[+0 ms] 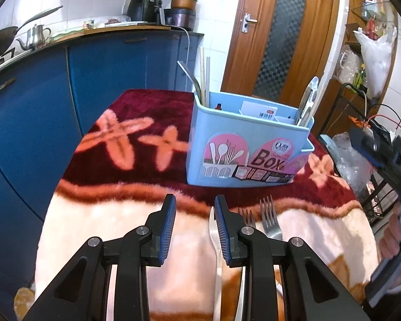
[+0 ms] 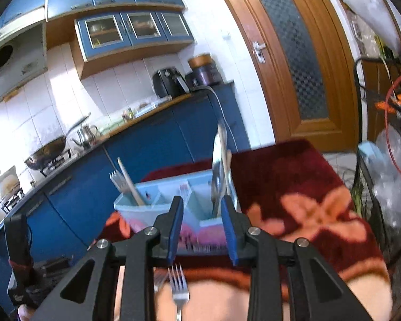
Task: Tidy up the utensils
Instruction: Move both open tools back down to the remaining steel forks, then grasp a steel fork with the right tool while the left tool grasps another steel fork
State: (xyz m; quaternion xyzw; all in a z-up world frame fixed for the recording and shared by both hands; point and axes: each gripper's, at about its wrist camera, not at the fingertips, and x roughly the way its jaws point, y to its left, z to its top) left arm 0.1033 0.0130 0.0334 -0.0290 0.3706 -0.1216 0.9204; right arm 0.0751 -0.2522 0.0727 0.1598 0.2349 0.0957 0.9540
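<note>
A table covered in a plush blanket (image 1: 93, 222), dark red with peach flowers at the far end and cream at the near end, stands in a kitchen with blue cabinets (image 1: 34, 112).

Seen from the left wrist, the left gripper (image 1: 195, 230) hovers over the cream part, its fingers spread with nothing between them. A white spoon (image 1: 214, 240) lies on the blanket just inside the right-hand finger. Right of it lie two forks (image 1: 270, 220), tines pointing away. Beyond them, on the red part, stands a light blue box (image 1: 243, 144) with dividers. Its left compartment holds chopsticks (image 1: 202, 75) and metal handles; tongs (image 1: 307, 101) stand in its right compartment. At the far right edge, a hand holds the right gripper's body.

Seen from the right wrist, the right gripper (image 2: 203, 224) sits just short of the box (image 2: 157, 200), fingers apart and empty. This view is blurred, but the tongs (image 2: 219, 165) appear to stand free in the box just past the right-hand finger. A fork (image 2: 179, 291) lies below.
</note>
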